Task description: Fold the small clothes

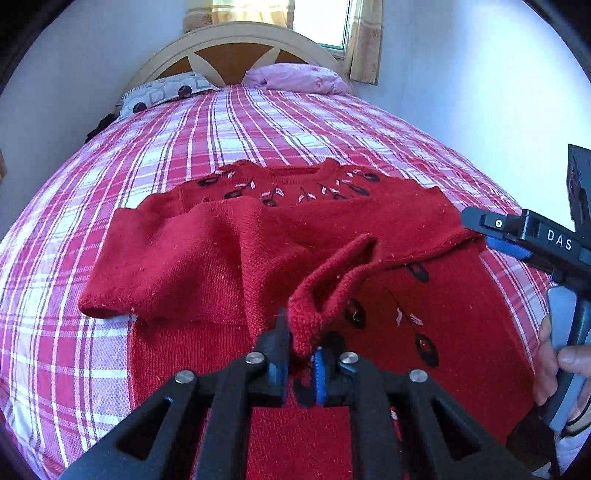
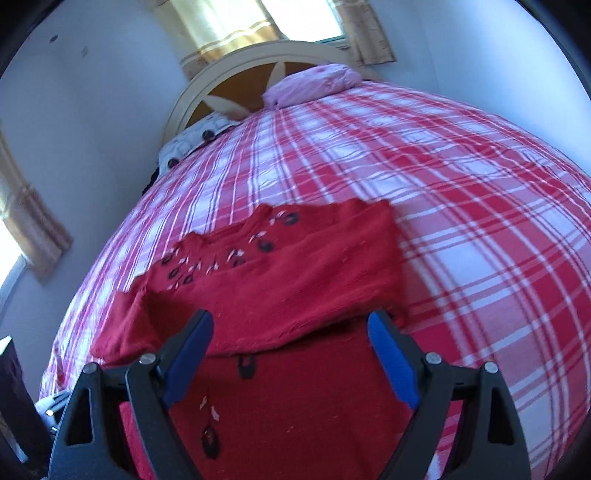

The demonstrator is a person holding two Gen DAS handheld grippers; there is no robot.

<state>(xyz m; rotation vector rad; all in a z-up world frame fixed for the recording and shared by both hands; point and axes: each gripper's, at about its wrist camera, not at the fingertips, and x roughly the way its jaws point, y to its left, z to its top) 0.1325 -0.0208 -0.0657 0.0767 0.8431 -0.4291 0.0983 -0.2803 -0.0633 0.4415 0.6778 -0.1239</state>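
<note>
A small red knitted sweater [image 1: 229, 254] with black and white embroidery lies on the bed, both sleeves folded in across its body. It also shows in the right wrist view [image 2: 295, 280]. My left gripper [image 1: 301, 350] is shut on a sleeve cuff [image 1: 317, 295] and holds it slightly lifted over the sweater's body. My right gripper [image 2: 290, 328] is open and empty, hovering over the sweater's lower right part. It also shows at the right edge of the left wrist view [image 1: 517, 236], by the sweater's right side.
The bed has a red and white plaid cover [image 1: 258, 125]. A patterned pillow [image 1: 166, 92] and a pink pillow [image 1: 299, 77] lie at the headboard [image 1: 236, 40]. Walls stand close on both sides, with a curtained window [image 1: 321, 22] behind.
</note>
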